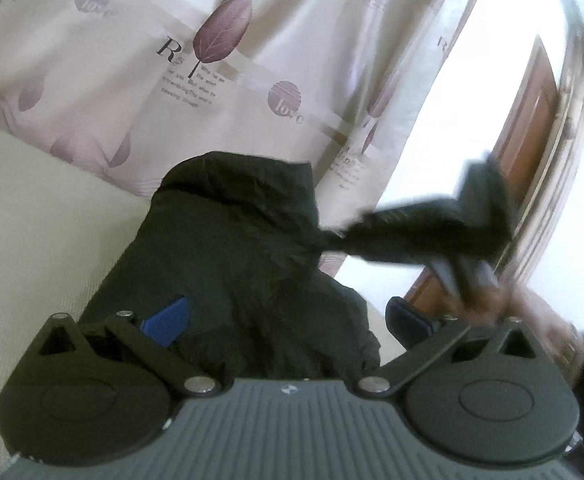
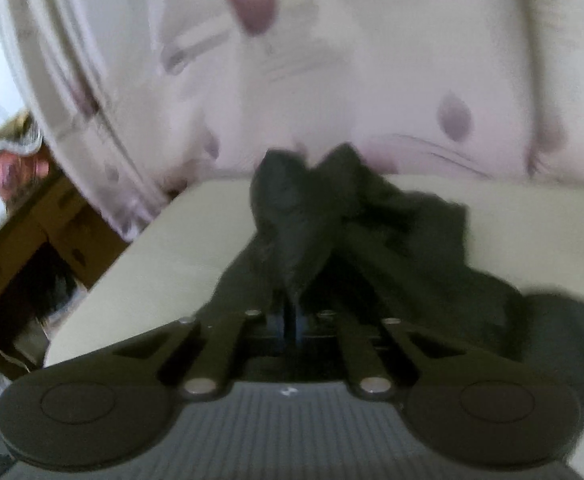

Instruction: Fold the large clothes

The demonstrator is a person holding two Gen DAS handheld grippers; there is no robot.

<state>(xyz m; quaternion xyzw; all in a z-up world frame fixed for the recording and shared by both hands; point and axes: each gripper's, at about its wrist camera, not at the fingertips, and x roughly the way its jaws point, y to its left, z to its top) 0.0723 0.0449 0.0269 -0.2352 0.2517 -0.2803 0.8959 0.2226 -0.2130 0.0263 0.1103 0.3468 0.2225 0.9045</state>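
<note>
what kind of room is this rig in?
Most likely a home room, perhaps a bedroom, though I can't be sure. Cues: a patterned curtain with purple leaves and "love" print, a wooden door, and a dark garment lying on a pale flat surface.

One dark garment, one pale surface, one leaf-print curtain and two grippers.

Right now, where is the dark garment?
The dark garment lies bunched on the pale surface before the leaf-print curtain; in the right wrist view, one fold is clamped in the right gripper.
</note>
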